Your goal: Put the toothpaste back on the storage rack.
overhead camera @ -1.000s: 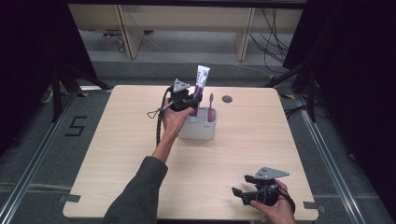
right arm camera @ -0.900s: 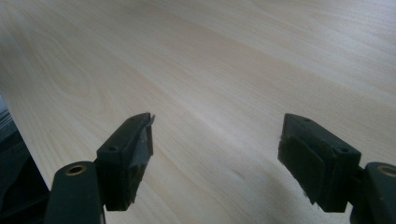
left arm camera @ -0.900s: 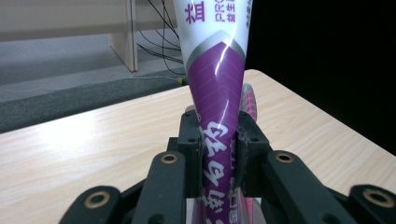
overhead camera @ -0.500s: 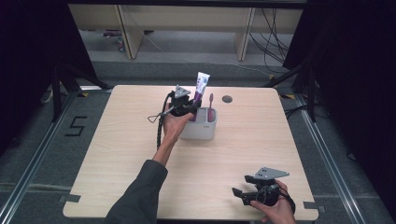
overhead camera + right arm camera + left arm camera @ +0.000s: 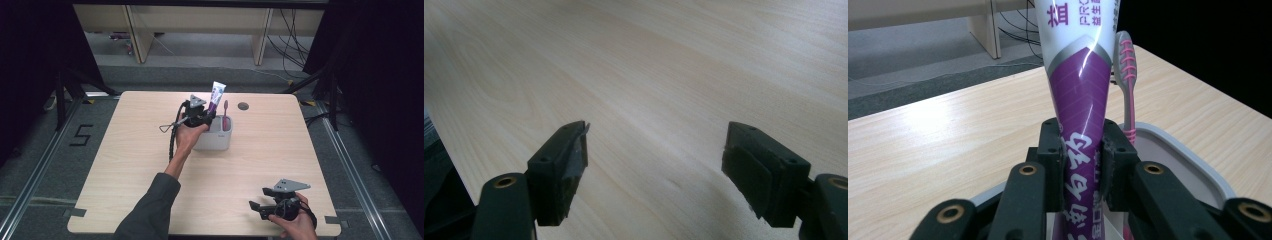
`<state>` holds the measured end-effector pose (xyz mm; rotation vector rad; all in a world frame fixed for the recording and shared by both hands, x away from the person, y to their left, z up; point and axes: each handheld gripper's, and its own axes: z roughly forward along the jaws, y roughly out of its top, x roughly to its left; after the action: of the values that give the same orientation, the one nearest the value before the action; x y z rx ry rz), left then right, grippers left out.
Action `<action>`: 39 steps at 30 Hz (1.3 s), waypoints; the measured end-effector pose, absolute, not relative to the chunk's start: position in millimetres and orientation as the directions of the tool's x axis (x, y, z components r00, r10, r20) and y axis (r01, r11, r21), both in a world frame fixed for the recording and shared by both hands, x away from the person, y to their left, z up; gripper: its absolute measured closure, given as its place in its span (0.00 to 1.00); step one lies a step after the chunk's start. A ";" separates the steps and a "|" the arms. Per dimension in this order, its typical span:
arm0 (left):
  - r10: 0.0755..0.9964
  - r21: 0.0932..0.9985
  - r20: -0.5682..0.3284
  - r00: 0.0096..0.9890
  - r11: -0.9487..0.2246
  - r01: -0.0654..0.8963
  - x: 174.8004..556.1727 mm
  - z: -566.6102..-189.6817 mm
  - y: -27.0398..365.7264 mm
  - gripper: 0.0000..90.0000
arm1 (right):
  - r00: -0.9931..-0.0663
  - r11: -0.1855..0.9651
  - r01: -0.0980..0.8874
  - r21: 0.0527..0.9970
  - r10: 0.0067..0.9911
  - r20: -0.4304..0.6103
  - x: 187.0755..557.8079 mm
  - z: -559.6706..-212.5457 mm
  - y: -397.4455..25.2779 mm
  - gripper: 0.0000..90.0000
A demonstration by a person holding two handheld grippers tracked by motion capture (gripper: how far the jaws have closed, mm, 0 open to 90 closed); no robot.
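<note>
1. The tube (image 5: 1079, 115) between my left gripper's (image 5: 1080, 165) pads is glossy, smooth plastic.
2. The brush (image 5: 1126, 75) looks like matt pink plastic.
3. The holder (image 5: 215, 141) is smooth grey-white plastic.
4. The table (image 5: 684, 60) is pale wood-grain, satin.
5. My jaws are matt black.

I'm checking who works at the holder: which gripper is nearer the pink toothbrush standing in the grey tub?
Left. The left gripper is at the grey tub, clamped on the purple-and-white toothpaste tube beside the pink toothbrush. The right gripper sits open near the table's near edge.
</note>
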<state>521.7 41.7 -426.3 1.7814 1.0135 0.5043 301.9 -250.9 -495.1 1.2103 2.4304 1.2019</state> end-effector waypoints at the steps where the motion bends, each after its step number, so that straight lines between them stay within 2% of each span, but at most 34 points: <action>1: 0.817 0.897 -0.104 0.568 -0.170 0.408 521.1 -426.5 41.7 0.83 | -0.658 0.350 0.589 0.728 0.730 0.182 302.2 -495.2 -251.1 0.30; 10: 0.823 0.888 -0.064 0.565 -0.211 0.409 516.8 -429.9 44.6 0.82 | -0.663 0.353 0.594 0.723 0.724 0.191 302.0 -495.6 -250.2 0.30; 17: 0.814 0.879 -0.020 0.580 -0.263 0.399 508.6 -424.3 43.5 0.74 | -0.665 0.357 0.592 0.723 0.723 0.187 301.8 -495.9 -249.8 0.30; 18: 0.815 0.890 -0.036 0.578 -0.237 0.390 507.4 -425.4 43.0 0.72 | -0.665 0.359 0.594 0.720 0.722 0.189 301.4 -495.9 -249.5 0.30; 21: 0.811 0.905 -0.039 0.584 -0.218 0.364 500.7 -416.2 46.4 0.78 | -0.662 0.362 0.593 0.719 0.728 0.179 301.2 -496.0 -249.5 0.30; 30: 0.805 0.899 -0.035 0.593 -0.234 0.371 494.5 -407.2 56.1 0.74 | -0.659 0.360 0.598 0.716 0.730 0.182 300.8 -496.0 -248.7 0.30; 33: 0.806 0.895 -0.053 0.590 -0.224 0.385 493.4 -405.8 60.0 0.70 | -0.659 0.357 0.597 0.718 0.729 0.185 300.9 -496.0 -248.7 0.30; 39: 0.803 0.884 -0.065 0.592 -0.229 0.407 488.7 -402.9 65.7 0.54 | -0.660 0.360 0.594 0.720 0.730 0.179 301.2 -496.1 -249.4 0.30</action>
<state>488.7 65.7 -402.9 1.8477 0.9798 0.5103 301.2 -249.4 -496.1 1.2025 2.4443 1.1813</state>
